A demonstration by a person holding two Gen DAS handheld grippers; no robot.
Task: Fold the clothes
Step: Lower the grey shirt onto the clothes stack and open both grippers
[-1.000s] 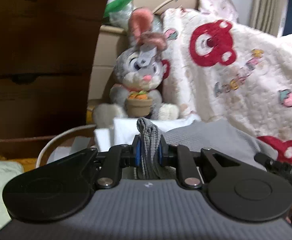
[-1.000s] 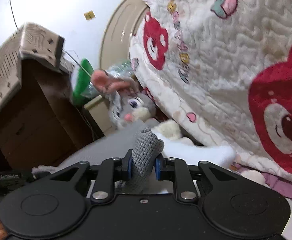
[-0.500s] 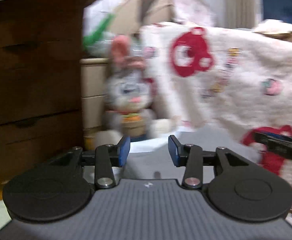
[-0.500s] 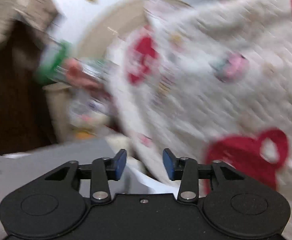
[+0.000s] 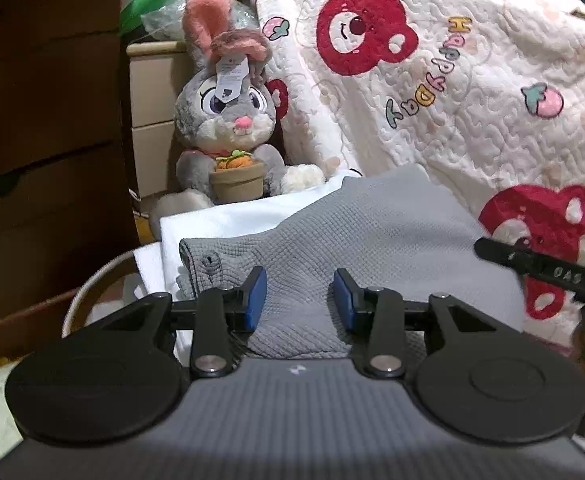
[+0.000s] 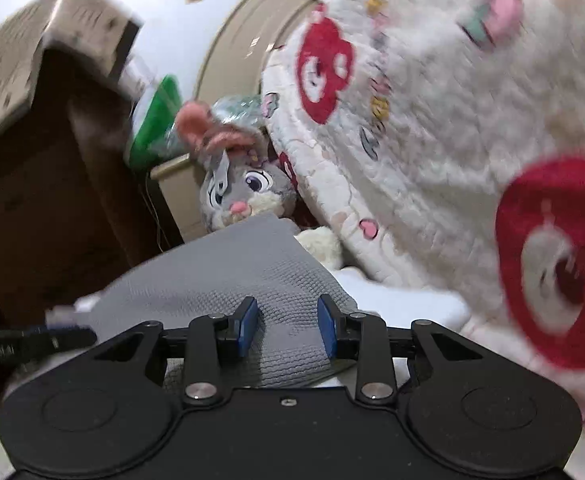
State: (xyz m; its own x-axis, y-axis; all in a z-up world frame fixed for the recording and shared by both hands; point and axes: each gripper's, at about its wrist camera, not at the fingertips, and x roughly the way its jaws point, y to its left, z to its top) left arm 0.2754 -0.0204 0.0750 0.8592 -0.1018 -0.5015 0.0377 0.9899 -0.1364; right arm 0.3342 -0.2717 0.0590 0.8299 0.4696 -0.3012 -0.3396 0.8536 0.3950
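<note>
Now both empty, left claw [image 5: 298, 295] part-open, right claw [image 6: 286, 326] just closing slightly, over grey garment [image 5: 372, 232] edge.

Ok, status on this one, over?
Both grippers open, left gripper and right gripper, jaws just released. Grey garment lying folded on white cloth. Nothing blocking.

Grey waffle-knit garment [image 5: 372, 232], cream quilt [image 5: 472, 92] with red bears, grey-and-pink plush rabbit [image 5: 228, 120]
</note>
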